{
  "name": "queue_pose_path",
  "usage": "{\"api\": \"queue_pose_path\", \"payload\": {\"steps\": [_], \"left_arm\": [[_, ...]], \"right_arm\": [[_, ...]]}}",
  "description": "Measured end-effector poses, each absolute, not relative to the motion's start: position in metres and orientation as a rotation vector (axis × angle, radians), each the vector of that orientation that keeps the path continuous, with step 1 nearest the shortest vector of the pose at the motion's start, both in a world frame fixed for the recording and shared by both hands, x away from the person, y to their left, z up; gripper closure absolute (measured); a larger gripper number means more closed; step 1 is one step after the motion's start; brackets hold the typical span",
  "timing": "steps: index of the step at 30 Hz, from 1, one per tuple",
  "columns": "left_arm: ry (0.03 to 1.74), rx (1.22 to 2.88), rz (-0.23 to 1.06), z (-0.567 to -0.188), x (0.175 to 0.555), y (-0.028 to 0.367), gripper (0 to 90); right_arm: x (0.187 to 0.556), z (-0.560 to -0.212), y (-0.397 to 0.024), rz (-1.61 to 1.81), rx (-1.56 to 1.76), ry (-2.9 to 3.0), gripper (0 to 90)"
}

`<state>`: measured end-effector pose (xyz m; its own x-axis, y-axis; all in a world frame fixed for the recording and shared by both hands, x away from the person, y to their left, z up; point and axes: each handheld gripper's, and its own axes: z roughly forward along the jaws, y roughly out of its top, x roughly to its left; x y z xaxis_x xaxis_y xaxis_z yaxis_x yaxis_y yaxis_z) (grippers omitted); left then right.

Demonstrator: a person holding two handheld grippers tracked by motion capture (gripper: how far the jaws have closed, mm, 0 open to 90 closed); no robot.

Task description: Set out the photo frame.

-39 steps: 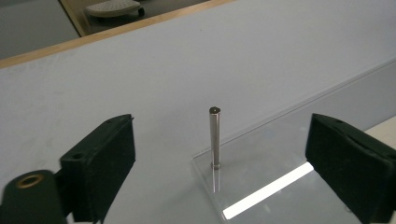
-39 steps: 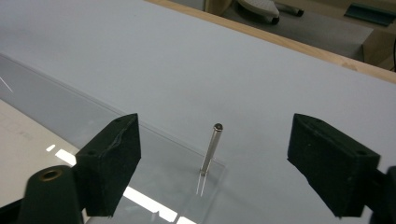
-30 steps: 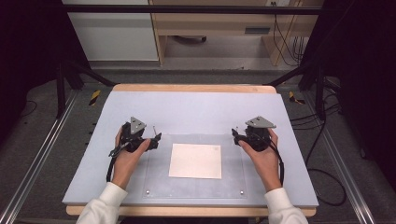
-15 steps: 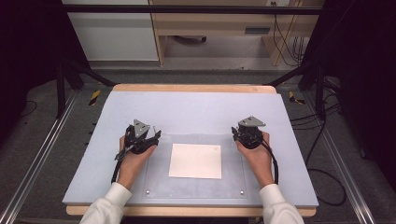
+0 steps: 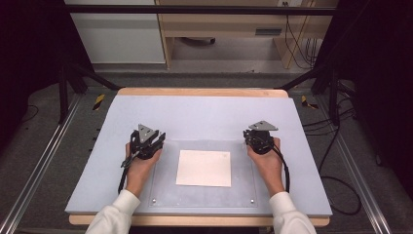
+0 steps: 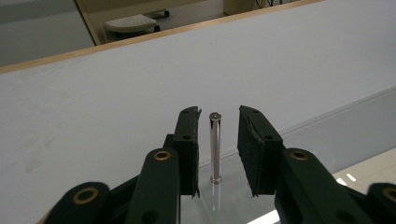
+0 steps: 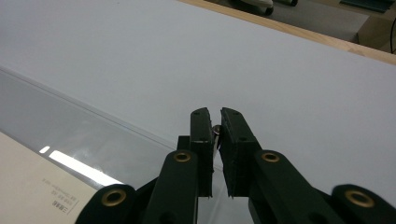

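A clear plate lies on the grey mat with a white paper sheet on it. At the plate's far left corner is my left gripper. Its jaws have just been closing around an upright metal pin. In the left gripper view the left gripper still shows a gap on each side of the pin. My right gripper is at the far right corner. Its jaws have just closed, and in the right gripper view the right gripper pinches a second pin, whose tip peeks out.
Two more small pins stand at the plate's near corners. The mat stretches to the wooden far edge. Black frame legs and cables flank the table. A corner of the paper lies near the right jaws.
Both pairs of jaws have narrowed, the right pair nearly together. Both hands have shifted slightly inward toward the plate's far corners.
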<state>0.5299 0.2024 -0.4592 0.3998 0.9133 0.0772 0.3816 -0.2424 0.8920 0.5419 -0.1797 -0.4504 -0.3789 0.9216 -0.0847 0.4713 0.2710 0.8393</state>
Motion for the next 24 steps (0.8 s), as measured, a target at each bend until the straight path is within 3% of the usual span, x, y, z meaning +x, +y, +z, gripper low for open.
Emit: {"api": "queue_pose_path", "payload": {"steps": [6,10,18,24], "left_arm": [[1.119,1.836,0.777,-0.466,0.537,0.199,74.6],[1.131,1.814,0.746,-0.467,0.542,0.203,83.8],[1.126,1.817,0.736,-0.467,0.542,0.204,84.7],[1.132,1.825,0.726,-0.466,0.542,0.204,84.9]], "right_arm": [[0.542,-0.451,-0.180,1.015,1.263,1.961,83.5],[0.543,-0.453,-0.180,1.011,1.267,1.966,81.1],[0.544,-0.455,-0.178,1.015,1.269,1.965,79.5],[0.544,-0.454,-0.179,1.012,1.269,1.965,84.2]]}}
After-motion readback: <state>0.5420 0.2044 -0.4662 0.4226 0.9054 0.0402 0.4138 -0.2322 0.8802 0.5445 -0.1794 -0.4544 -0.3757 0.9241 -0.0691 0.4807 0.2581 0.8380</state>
